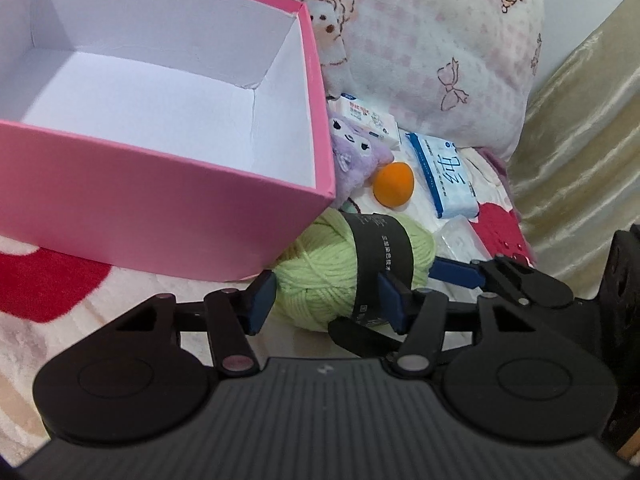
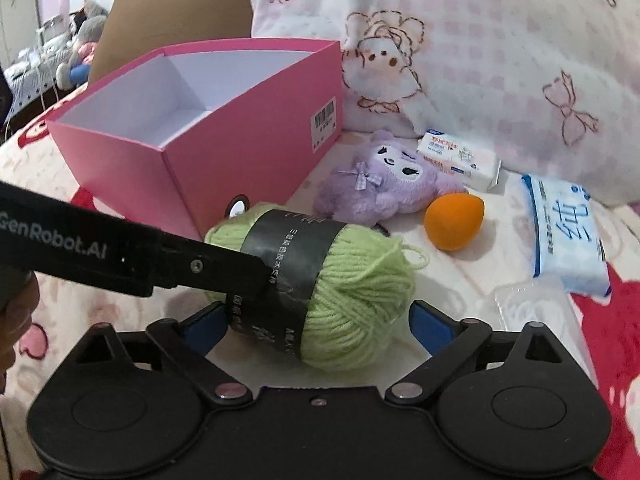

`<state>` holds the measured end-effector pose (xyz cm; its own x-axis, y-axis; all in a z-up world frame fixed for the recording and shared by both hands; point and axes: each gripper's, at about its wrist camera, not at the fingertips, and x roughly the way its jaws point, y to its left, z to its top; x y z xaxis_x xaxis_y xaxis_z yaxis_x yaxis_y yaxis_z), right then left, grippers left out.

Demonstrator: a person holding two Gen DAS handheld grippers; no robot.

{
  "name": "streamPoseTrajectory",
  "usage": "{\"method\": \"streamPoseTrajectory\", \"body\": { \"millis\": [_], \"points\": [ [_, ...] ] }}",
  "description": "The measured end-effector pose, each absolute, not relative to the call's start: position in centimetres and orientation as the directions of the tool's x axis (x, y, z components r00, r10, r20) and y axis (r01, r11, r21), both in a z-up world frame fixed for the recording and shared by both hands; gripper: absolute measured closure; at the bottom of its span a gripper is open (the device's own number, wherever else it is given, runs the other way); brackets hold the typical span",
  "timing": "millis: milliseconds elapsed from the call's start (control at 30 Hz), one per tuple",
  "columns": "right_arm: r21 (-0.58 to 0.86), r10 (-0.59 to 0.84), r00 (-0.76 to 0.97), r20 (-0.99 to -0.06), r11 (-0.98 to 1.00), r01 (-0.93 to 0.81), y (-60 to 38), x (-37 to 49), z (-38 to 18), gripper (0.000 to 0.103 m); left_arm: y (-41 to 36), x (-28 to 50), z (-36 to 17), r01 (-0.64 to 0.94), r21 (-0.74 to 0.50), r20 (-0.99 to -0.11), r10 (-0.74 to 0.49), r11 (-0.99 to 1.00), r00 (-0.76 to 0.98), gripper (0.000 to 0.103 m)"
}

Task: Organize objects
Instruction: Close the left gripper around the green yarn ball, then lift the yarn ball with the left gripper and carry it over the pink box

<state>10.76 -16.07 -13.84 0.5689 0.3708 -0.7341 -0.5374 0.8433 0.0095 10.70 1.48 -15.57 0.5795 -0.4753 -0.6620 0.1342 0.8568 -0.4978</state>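
Left wrist view: the pale green yarn ball with a black paper band [image 1: 352,268] is lying on the bed beside the open pink cardboard box's [image 1: 168,196] near corner, and the left gripper [image 1: 326,298] is pinching it. The soft strands are compressing, so it may slip. The right gripper [image 2: 316,324] is gaping around it and may snag.

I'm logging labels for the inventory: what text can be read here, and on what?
"GenRobot.AI": left gripper arm, seen in the right wrist view.
"纯": blue tissue pack.
Yarn ball black band: small white characters, unreadable.
Pink box barcode sticker: too small.
White carton: blurred.
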Motion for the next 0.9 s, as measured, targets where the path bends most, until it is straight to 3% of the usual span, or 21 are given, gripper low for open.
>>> {"method": "streamPoseTrajectory", "body": {
  "millis": [367,900],
  "points": [
    [0.015,0.397,0.554,-0.732,0.822,-0.570,-15.6,10.5,-14.4,0.011,1.4,10.6,-16.5,0.108,-0.550,-0.647,-0.504,0.828,0.573,0.046],
    [-0.011,0.405,0.556,-0.726,0.802,-0.597,-15.2,8.7,-13.4,0.014,-1.1,9.3,-16.2,0.161,-0.490,-0.666,-0.487,0.857,0.565,0.045]
  ]
}}
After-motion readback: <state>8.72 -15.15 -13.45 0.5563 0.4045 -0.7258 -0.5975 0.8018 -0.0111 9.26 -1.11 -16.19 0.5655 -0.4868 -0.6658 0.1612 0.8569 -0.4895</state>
